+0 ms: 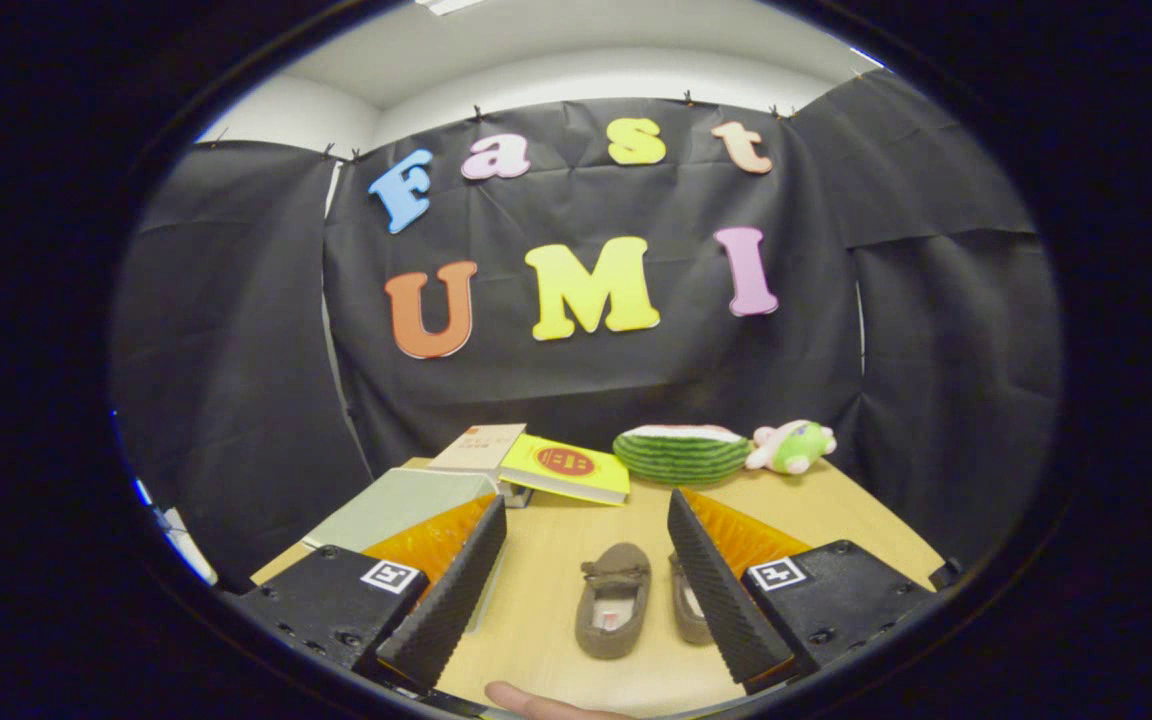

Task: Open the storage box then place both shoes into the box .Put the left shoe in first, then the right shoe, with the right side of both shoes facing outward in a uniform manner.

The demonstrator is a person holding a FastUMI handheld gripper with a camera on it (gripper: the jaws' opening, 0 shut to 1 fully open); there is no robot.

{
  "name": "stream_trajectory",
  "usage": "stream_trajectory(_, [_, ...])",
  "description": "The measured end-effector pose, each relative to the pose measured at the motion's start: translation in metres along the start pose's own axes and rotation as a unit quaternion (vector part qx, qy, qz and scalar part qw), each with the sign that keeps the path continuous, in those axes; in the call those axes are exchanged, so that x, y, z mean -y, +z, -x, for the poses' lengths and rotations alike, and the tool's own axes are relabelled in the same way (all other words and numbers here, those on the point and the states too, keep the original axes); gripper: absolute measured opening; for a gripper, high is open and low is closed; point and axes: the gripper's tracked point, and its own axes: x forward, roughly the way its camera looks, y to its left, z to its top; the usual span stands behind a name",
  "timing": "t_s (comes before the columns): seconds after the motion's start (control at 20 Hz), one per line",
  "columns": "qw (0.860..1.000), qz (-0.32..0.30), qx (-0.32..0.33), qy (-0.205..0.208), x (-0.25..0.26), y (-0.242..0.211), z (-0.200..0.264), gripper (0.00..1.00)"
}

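- A black-draped booth is enclosing a pale wooden bench (576, 530); white wall and ceiling are showing above the cloth.
- Nearest, a fingertip (526, 700) is poking in at the bench's front edge; whose task it is serving is unclear.
- The tongs (584, 585) are hanging spread wide above the bench, grasping nothing.
- Between the fingers, two brown slipper-like shoes are lying side by side, toes pointing away: one shoe (614, 598) is in plain sight; the other shoe (688, 600) is half hidden behind the right finger, so which is left and which right is hard to judge.
- Beyond the left finger, a grey-green storage box (391, 505) is sitting with its lid apparently down; it is partly covered by that finger.
- Farther back, books (541, 460), a watermelon-striped cushion (681, 452) and a plush toy (794, 446) are lining the far edge.
- Judging from this, nothing is done yet: opening the box and loading both shoes are remaining.
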Motion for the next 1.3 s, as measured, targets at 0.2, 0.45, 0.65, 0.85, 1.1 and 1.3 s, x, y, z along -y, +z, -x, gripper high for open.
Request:
stream_trajectory(0.2, [0.996, -0.009, -0.059, 0.060, -0.026, -0.031, -0.038, 1.00])
stream_trajectory(0.45, [0.964, -0.087, -0.183, 0.170, -0.060, -0.082, -0.078, 1.00])
stream_trajectory(0.65, [0.929, -0.144, -0.268, 0.212, -0.074, -0.109, -0.119, 1.00])
stream_trajectory(0.85, [0.879, -0.215, -0.336, 0.262, -0.090, -0.133, -0.153, 0.99])
stream_trajectory(1.1, [0.831, -0.275, -0.383, 0.296, -0.102, -0.152, -0.190, 0.99])
stream_trajectory(1.3, [0.810, -0.284, -0.403, 0.317, -0.115, -0.156, -0.213, 0.99])
